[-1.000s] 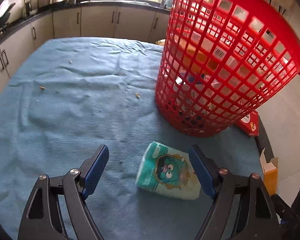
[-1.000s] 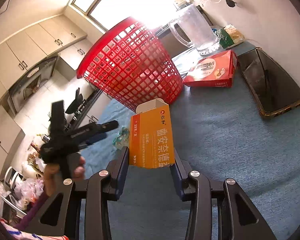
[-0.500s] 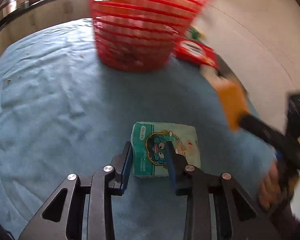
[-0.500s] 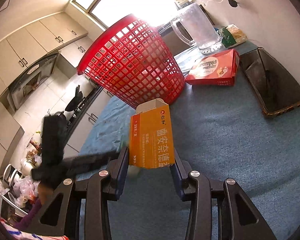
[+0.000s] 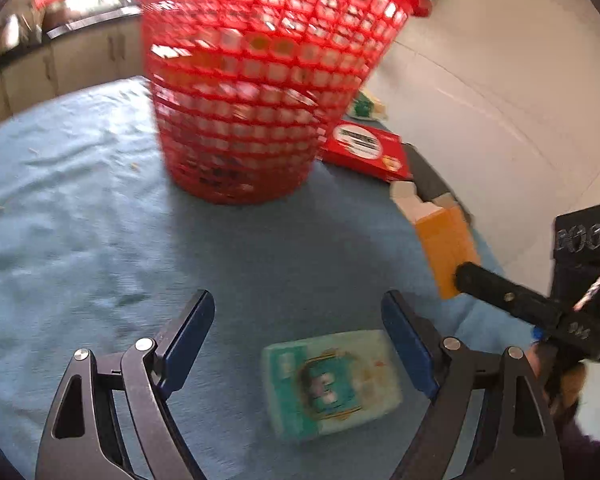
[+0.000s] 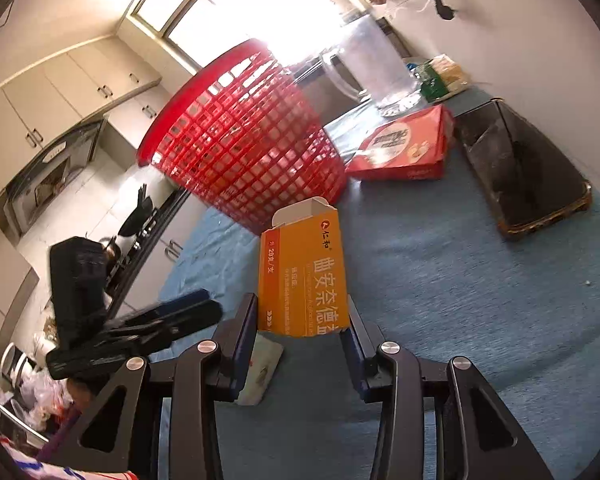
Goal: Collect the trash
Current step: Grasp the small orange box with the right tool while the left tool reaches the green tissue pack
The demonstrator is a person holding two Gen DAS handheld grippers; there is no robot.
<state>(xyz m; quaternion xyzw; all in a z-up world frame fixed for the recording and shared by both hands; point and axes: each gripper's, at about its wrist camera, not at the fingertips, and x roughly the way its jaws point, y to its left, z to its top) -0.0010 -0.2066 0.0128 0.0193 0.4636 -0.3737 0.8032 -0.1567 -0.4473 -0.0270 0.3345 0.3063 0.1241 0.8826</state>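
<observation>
A red mesh basket [image 5: 260, 92] stands on the blue cloth; it also shows in the right wrist view [image 6: 244, 140]. My left gripper [image 5: 300, 340] is open, and a green tissue pack [image 5: 332, 384] lies loose on the cloth between its fingers, nearer the right one. My right gripper [image 6: 300, 332] is shut on an orange box [image 6: 304, 272] and holds it upright above the cloth; the box also shows in the left wrist view [image 5: 444, 248]. The tissue pack peeks out under my right gripper's left finger [image 6: 260, 368].
A flat red box [image 5: 364, 150] lies right of the basket, with a dark tray [image 6: 520, 168] beside it. A clear jug [image 6: 372, 68] and a green snack bag [image 6: 440, 76] stand at the back. Kitchen cabinets line the far side. The cloth [image 5: 80, 220] carries a few crumbs.
My left gripper closed on the tissue pack half a second ago, then opened; the pack now lies loose on the cloth. My right gripper kept holding the orange box nearly still.
</observation>
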